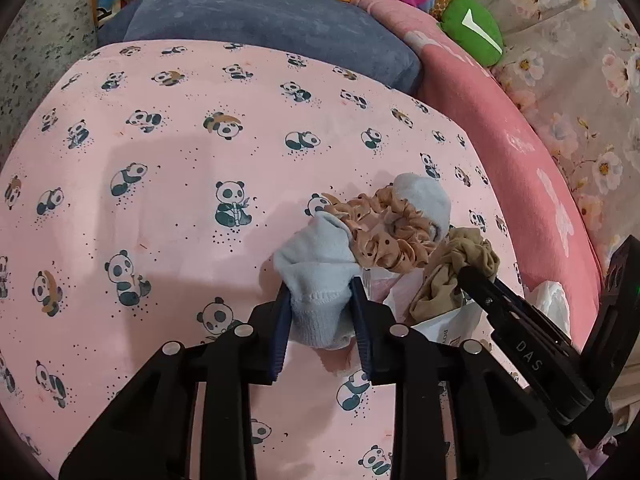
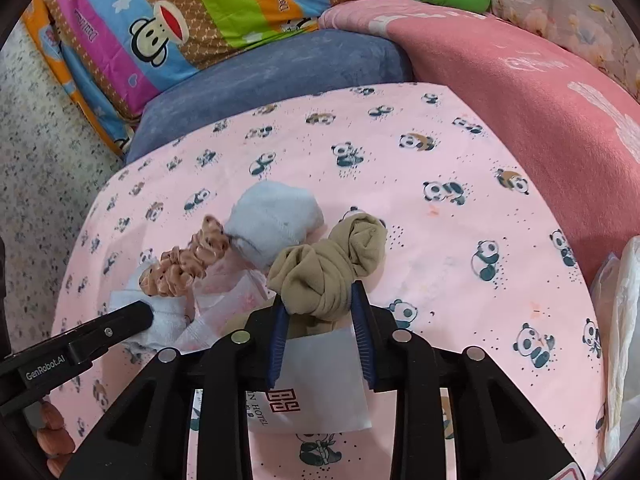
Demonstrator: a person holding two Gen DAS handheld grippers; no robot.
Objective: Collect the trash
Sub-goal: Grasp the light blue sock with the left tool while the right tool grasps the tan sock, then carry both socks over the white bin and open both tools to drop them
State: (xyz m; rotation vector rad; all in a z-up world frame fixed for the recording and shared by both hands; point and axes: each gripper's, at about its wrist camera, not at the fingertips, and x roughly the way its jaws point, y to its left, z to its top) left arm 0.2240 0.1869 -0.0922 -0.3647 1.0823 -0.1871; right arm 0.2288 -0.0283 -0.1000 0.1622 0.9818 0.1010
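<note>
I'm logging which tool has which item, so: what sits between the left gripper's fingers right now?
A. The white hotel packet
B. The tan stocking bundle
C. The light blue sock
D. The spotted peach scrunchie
C: in the left wrist view the left gripper has its blue pads pressed on the cuff end of the light blue sock, while the right gripper pinches the tan stocking bundle.

A pink panda-print sheet (image 1: 168, 216) covers the bed. At twelve o'clock lies a blue-grey cushion (image 1: 256, 28), with a striped cartoon-monkey pillow (image 2: 192, 12) behind it. A pink blanket (image 2: 532, 92) runs along at two o'clock, near a green plush (image 1: 474, 30) and floral fabric (image 1: 576, 92). Speckled grey floor (image 2: 44, 168) shows at nine o'clock.
</note>
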